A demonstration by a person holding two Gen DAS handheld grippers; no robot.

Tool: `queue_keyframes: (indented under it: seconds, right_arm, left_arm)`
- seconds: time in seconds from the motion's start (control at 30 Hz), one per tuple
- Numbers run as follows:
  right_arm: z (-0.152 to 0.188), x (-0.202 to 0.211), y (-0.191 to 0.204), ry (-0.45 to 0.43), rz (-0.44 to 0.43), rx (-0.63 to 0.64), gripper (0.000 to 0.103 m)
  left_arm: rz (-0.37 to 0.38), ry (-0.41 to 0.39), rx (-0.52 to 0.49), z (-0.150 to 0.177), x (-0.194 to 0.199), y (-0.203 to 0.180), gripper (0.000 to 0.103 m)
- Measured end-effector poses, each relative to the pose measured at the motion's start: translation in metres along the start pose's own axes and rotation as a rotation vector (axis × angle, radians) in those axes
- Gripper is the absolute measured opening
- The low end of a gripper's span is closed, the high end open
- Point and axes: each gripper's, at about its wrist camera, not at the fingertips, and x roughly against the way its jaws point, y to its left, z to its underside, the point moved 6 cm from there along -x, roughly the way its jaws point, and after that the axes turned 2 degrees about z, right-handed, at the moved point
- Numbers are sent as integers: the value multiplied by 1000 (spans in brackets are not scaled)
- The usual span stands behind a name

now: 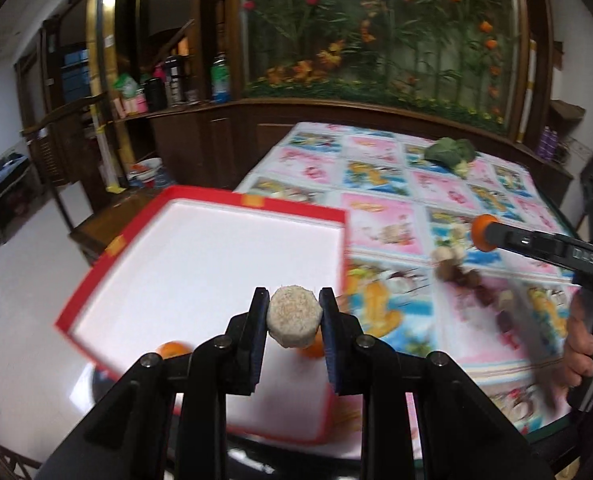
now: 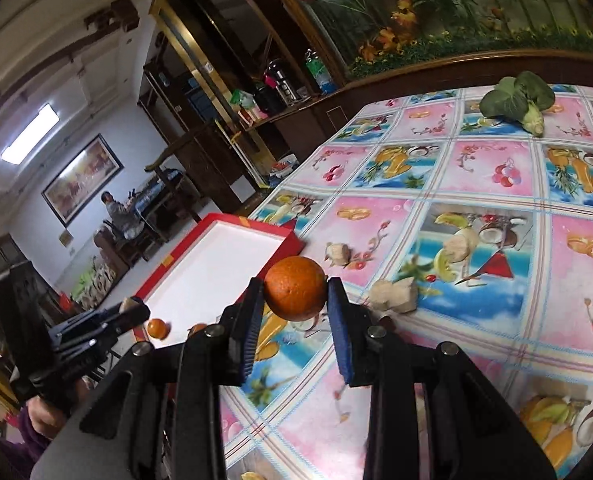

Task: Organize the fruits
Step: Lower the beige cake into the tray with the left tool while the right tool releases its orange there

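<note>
My left gripper point(image 1: 294, 306) is shut on a pale beige round piece point(image 1: 294, 316) and holds it above the near part of the red-rimmed white tray point(image 1: 200, 248). Two small oranges point(image 1: 171, 350) lie in the tray's near end, partly hidden by the fingers. My right gripper point(image 2: 295, 290) is shut on an orange point(image 2: 295, 288) above the patterned tablecloth, right of the tray point(image 2: 220, 256). The right gripper also shows in the left wrist view point(image 1: 484, 234), and the left gripper shows in the right wrist view point(image 2: 130, 306).
Pale pieces point(image 2: 392, 296) and dark red pieces point(image 1: 468, 280) lie on the tablecloth point(image 2: 476, 184) right of the tray. A broccoli head point(image 2: 516, 100) lies at the far side. Wooden cabinets and shelves stand beyond the table. A person sits far off point(image 2: 114, 210).
</note>
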Motion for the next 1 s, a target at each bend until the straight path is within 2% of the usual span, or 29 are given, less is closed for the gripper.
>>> queue_keyframes:
  seconds: [0.1, 0.27, 0.4, 0.6, 0.9, 0.93, 0.97, 1.0]
  right_arm:
    - [12, -8, 34, 17, -15, 56, 34]
    - [35, -41, 91, 76, -103, 39, 34]
    - [60, -76, 133, 164, -141, 94, 34]
    - [88, -109, 158, 236, -71, 170, 34]
    - [97, -126, 161, 262, 38, 198, 34]
    - [96, -128, 160, 267, 48, 202, 34]
    - [96, -129, 160, 273, 60, 209, 34]
    - [96, -130, 161, 284, 72, 220, 35]
  left_arm:
    - [-30, 4, 25, 5, 1, 23, 24]
    - [-34, -7, 66, 9, 5, 49, 24]
    - [-51, -9, 95, 13, 2, 73, 24]
    - [-75, 29, 155, 15, -26, 113, 24]
    - [-57, 92, 212, 26, -51, 126, 25]
    - [-57, 103, 215, 28, -53, 126, 27]
    - [-59, 122, 217, 30, -55, 126, 36]
    - [-58, 118, 212, 30, -54, 125, 40]
